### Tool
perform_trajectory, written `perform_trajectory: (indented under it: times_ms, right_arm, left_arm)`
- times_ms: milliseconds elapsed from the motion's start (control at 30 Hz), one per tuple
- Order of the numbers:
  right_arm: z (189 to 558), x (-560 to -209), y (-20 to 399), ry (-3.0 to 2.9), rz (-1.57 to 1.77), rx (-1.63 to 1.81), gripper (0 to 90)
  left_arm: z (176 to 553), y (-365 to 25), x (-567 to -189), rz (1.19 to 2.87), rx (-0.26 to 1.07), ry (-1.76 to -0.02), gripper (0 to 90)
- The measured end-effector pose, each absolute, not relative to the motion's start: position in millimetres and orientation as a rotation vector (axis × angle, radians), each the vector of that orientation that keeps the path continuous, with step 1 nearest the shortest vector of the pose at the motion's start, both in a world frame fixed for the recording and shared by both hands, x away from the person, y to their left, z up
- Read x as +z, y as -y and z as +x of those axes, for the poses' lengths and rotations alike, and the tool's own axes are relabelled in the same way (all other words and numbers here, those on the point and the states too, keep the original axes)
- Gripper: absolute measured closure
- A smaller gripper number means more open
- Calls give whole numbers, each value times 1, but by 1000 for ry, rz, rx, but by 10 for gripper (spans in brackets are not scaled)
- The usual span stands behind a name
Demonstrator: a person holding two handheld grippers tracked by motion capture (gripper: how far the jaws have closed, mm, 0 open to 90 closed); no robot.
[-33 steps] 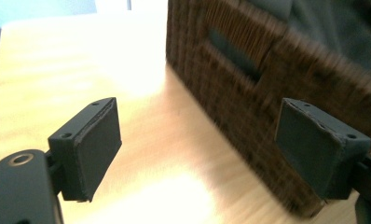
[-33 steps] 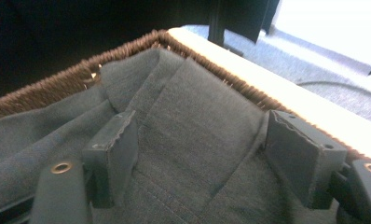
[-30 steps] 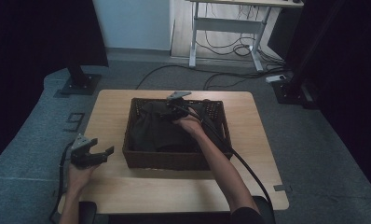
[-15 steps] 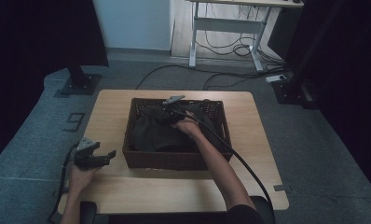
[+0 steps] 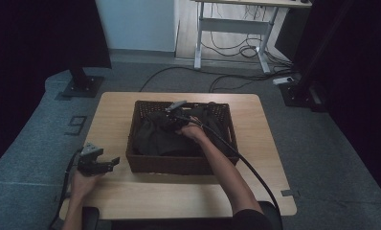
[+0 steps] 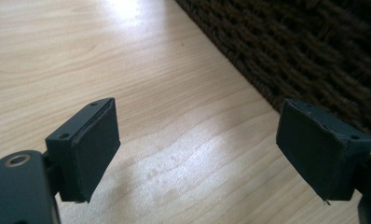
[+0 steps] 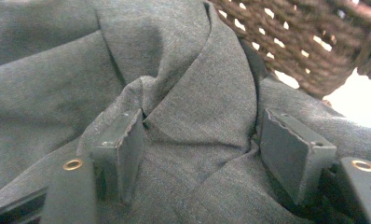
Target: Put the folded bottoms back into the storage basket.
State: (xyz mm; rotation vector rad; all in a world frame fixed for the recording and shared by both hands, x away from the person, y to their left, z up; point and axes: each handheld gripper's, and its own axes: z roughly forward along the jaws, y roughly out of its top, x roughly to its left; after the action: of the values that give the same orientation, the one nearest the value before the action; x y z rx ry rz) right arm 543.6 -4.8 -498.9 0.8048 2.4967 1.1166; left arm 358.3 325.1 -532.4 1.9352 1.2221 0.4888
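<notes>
Right gripper (image 7: 200, 154) digs into dark cloth (image 7: 183, 84) in the basket (image 5: 140, 163), jaws apart around a fold; left gripper (image 6: 197, 154) hovers released over the table (image 6: 58, 46).

High view: overhead, facing forward-down, far, whole table (image 5: 131, 201). Left gripper view: close, low over tabletop, basket (image 6: 286, 51) wall beside. Right gripper view: very close, inside basket on cloth (image 7: 193, 107). All three share the basket.
</notes>
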Motion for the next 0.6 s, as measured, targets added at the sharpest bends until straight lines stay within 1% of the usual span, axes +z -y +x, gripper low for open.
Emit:
perform_trajectory:
  times_ms: [133, 200, 233, 300, 333, 367, 433, 500, 600]
  right_arm:
    - [540, -487, 6, -2500, 811, 1162, 187]
    - [538, -481, 6, -2507, 809, 1203, 211]
    - [537, -478, 6, -2495, 831, 1236, 234]
    - [537, -471, 6, -2479, 858, 1299, 378]
    - [538, -468, 6, -2470, 873, 1310, 428]
    - [539, -465, 5, -2458, 891, 1315, 500]
    - [542, -462, 3, -2435, 910, 1333, 586]
    - [545, -460, -3, -2425, 895, 1335, 636]
    - [551, -466, -15, -2440, 907, 1306, 652]
  left_arm:
    - [359, -322, -535, 1973, 497, -1243, 138]
    - [360, -321, -537, 2003, 498, -1254, 139]
    - [361, -320, -538, 2018, 498, -1258, 139]
    - [362, -319, -540, 2034, 497, -1267, 139]
    - [362, -319, -541, 2041, 489, -1267, 139]
    - [363, -318, -541, 2046, 483, -1267, 140]
    - [363, -317, -542, 2053, 477, -1263, 141]
    - [363, -316, -543, 2063, 473, -1260, 142]
    - [364, -315, -544, 2081, 470, -1254, 142]
